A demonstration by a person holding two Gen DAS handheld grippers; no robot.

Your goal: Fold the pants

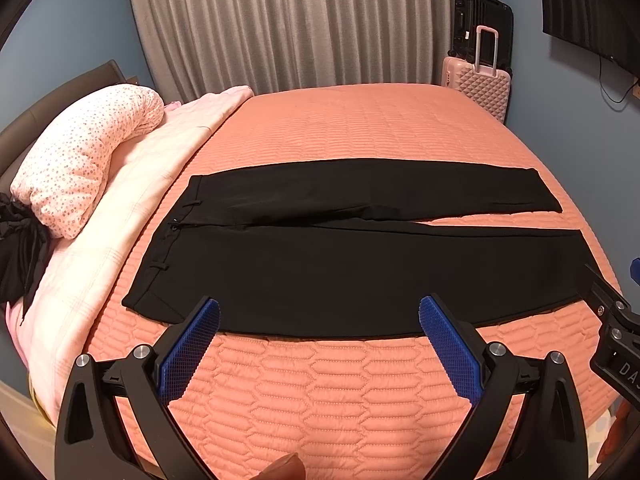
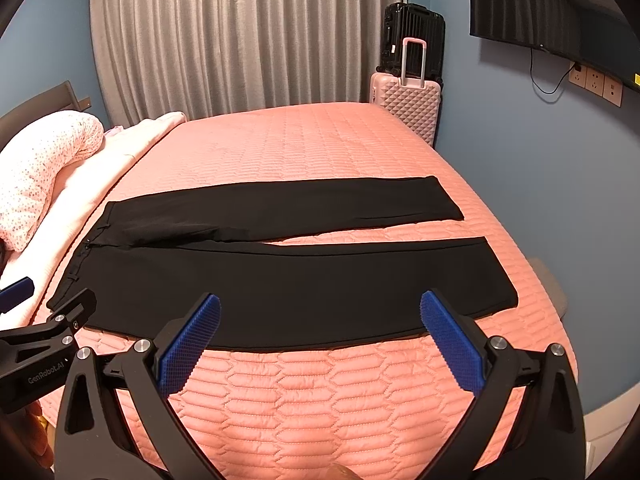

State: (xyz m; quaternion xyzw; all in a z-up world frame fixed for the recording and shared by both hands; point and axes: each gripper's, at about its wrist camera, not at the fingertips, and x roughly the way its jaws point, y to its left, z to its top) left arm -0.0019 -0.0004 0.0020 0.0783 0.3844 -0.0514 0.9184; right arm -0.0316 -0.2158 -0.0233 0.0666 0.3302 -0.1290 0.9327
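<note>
Black pants [image 1: 340, 264] [image 2: 280, 280] lie flat across the salmon quilted bed [image 1: 360, 128] [image 2: 300, 144], waistband to the left, both legs stretched to the right and side by side. My left gripper [image 1: 319, 312] hovers open above the near edge of the closer leg, nearer the waistband, blue pads [image 1: 188, 352] wide apart and holding nothing. My right gripper [image 2: 320, 308] is open too, over the near edge toward the cuffs, blue pads [image 2: 452, 344] spread. Each gripper shows at the side of the other's view.
A spotted pink pillow [image 1: 80, 160] and a pale pink blanket [image 1: 132, 184] lie along the bed's left side, with a dark cloth [image 1: 20, 248] beside them. A pink suitcase [image 2: 408, 100] and a black one [image 2: 412, 36] stand at the far right corner by grey curtains [image 2: 240, 36].
</note>
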